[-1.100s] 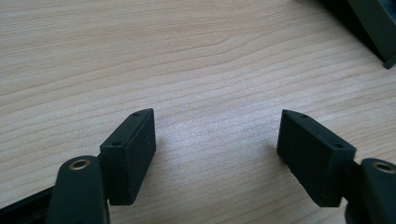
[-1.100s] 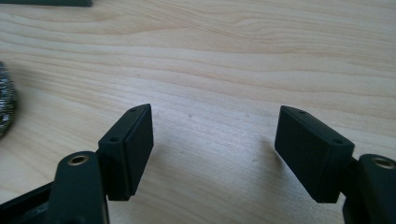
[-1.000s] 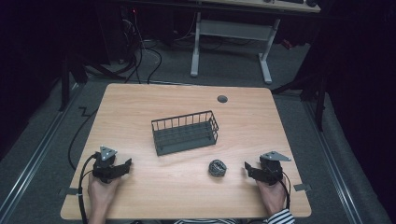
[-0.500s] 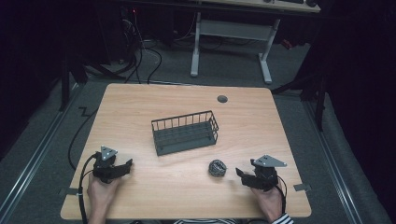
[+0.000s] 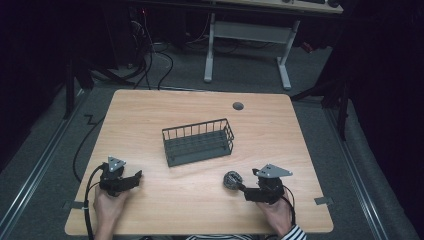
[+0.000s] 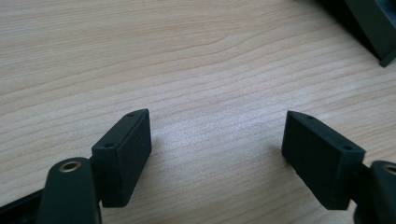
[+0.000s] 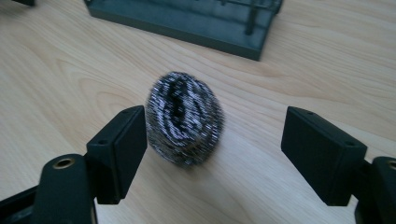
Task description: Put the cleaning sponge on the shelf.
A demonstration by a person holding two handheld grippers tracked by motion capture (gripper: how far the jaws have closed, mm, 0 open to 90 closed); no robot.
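The step in hand looks like the reach for the steel scourer (image 7: 184, 123), which lies on the tabletop (image 5: 200, 210) just in front of the wire basket (image 5: 198, 141). The right gripper (image 7: 212, 149) has just been opening; its fingers (image 7: 122, 149) stand wide, the scourer between them beside the left one, unclamped. The left gripper (image 6: 217, 151) rests open and empty. Next: centre, then close gently

Wooden table (image 5: 150, 115) — wire basket (image 5: 198, 142), steel scourer (image 5: 231, 179) on top
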